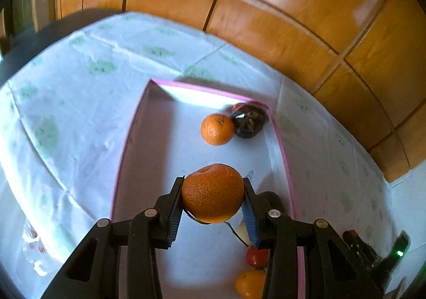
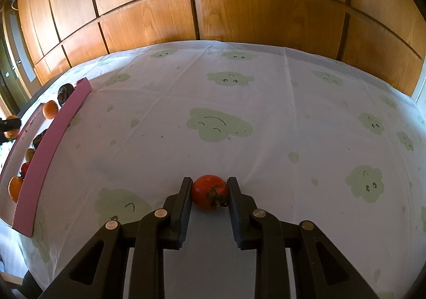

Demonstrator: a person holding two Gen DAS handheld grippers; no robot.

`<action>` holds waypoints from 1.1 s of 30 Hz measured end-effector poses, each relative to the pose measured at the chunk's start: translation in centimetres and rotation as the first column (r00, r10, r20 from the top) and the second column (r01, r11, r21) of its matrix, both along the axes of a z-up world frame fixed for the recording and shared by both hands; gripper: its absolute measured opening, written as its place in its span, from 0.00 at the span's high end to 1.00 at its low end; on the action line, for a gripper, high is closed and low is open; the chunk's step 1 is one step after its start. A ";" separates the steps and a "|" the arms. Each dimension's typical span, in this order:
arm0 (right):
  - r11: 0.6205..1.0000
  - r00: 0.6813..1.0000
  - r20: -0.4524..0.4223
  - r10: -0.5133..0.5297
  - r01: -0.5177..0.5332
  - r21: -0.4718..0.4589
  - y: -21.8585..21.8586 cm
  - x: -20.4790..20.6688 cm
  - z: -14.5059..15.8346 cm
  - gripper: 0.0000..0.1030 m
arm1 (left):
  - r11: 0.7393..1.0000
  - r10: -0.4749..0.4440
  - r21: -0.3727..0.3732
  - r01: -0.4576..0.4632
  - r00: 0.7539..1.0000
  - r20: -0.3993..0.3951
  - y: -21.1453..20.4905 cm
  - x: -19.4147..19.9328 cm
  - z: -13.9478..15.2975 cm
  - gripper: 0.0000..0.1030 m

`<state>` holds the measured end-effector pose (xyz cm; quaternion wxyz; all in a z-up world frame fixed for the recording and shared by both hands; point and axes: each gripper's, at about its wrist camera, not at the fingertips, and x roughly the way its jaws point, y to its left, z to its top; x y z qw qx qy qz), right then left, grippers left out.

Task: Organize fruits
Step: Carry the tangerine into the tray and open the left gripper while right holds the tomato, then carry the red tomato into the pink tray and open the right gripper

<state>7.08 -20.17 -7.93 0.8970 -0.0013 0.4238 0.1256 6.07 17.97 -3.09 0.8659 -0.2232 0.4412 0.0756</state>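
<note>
The left gripper [image 1: 213, 200] is clamped on a mandarin [image 1: 213, 192] above the pink-edged box [image 1: 282, 150]. At 12 o'clock from it, a second mandarin [image 1: 217, 129] touches a dark fruit [image 1: 249, 120] in the box. The right gripper [image 2: 210, 192] is closed on a red tomato [image 2: 209, 191] over the tablecloth [image 2: 266, 112], with the box at 9 o'clock.

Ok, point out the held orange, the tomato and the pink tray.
held orange [image 1: 213, 192], left wrist view, middle of its peel.
tomato [image 2: 209, 191], right wrist view, red skin beside the stem.
pink tray [image 2: 53, 144], right wrist view, outer side wall.
</note>
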 end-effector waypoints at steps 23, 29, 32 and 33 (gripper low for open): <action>1.000 1.000 0.004 0.000 0.000 -0.010 0.1 0.0 0.0 0.75 | 0.975 0.006 0.221 -0.002 1.000 -0.018 -1.7 3.4 -1.0 0.52; 1.000 1.000 0.005 0.000 0.000 -0.011 0.1 0.0 0.0 0.75 | 0.961 -0.013 0.277 -0.002 0.999 0.052 -3.0 1.9 0.9 0.48; 1.000 1.000 0.005 0.000 0.000 -0.012 0.1 0.0 0.0 0.75 | 0.956 -0.031 0.294 0.005 0.996 0.082 -3.7 1.0 1.8 0.46; 1.000 1.000 0.005 0.001 -0.001 -0.012 0.1 0.0 0.0 0.75 | 0.954 -0.037 0.298 0.009 0.995 0.089 -3.9 0.8 2.1 0.46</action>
